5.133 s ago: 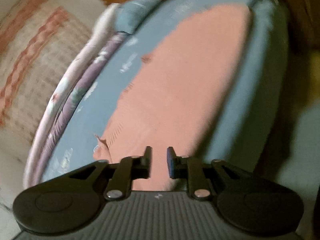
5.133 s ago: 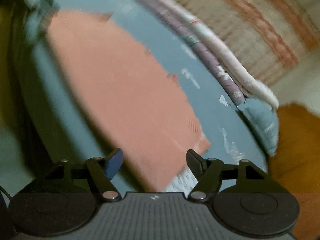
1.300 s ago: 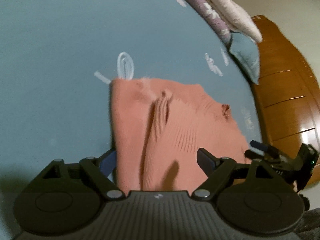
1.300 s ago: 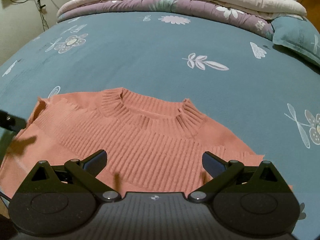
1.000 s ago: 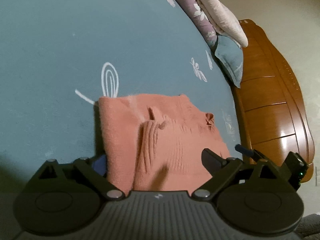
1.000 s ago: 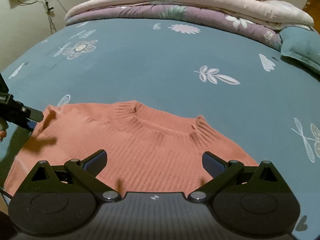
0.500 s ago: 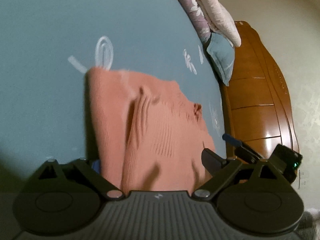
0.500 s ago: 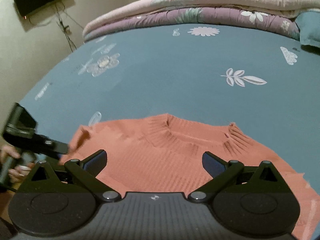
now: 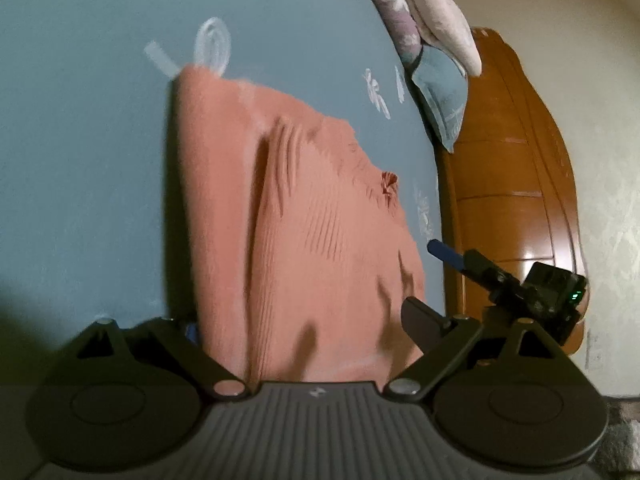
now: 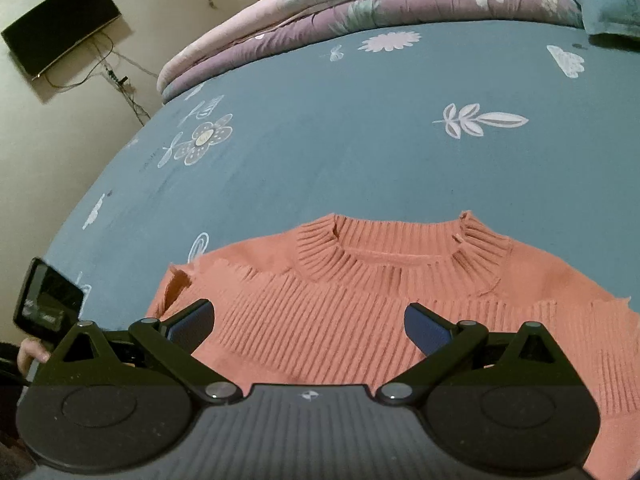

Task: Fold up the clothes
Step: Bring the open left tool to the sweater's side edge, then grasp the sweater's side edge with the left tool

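Observation:
A salmon ribbed sweater (image 10: 360, 320) lies flat on the teal flowered bedsheet (image 10: 340, 152), its collar (image 10: 400, 248) pointing toward the far side. My right gripper (image 10: 308, 322) hovers open over the sweater's body, with nothing pinched. In the left wrist view the sweater (image 9: 300, 240) is seen from its side edge. My left gripper (image 9: 306, 324) is open, and that edge lies between its jaws and hides part of the left fingertip (image 9: 191, 330). The right gripper (image 9: 500, 276) shows past the sweater's far side. The left gripper's body (image 10: 48, 300) and a hand (image 10: 30, 354) sit at the sweater's left end.
Folded pink and purple quilts (image 10: 360, 4) are stacked along the bed's far side, beside a teal pillow (image 9: 440, 92). A wooden headboard (image 9: 508, 184) stands to the right in the left wrist view. A dark screen (image 10: 60, 20) with hanging cables is on the wall.
Both views have tilted and rolled a little while the grippers stayed over the sweater. Five seconds ago the sweater lay spread much wider; now it is a shorter, folded shape.

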### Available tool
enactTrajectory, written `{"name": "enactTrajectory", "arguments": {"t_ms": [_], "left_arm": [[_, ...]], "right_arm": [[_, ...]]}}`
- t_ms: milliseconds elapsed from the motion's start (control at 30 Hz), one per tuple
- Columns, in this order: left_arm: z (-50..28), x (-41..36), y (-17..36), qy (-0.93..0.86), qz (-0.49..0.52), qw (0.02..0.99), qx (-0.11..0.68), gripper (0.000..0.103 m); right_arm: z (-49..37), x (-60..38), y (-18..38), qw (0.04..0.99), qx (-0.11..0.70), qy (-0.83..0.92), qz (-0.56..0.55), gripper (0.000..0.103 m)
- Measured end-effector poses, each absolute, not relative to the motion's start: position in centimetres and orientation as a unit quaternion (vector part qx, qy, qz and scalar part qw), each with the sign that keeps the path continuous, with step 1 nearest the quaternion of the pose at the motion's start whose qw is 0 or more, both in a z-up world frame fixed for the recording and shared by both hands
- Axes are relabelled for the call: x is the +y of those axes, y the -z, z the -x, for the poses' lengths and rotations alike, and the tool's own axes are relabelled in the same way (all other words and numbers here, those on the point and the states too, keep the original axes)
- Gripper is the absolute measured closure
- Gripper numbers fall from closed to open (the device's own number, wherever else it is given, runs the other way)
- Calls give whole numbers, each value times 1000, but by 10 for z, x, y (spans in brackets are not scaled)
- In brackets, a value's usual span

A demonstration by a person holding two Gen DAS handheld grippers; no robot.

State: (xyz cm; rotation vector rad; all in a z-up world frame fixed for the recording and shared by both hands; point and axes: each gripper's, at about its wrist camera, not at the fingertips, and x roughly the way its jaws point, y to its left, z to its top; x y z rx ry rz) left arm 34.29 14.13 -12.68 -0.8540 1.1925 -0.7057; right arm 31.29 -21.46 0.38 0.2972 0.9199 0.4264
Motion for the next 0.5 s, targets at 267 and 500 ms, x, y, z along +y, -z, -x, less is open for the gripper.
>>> {"name": "enactTrajectory", "arguments": {"t_ms": [267,500], "left_arm": [[-351,138,126,326,310,699,555,65],[-348,138,120,303,270,719,564,81]], "right_arm": [[-303,-220,-4,863,433,-195,-171,0],[-293,-233,10,850,445,-161,-232,0]]}}
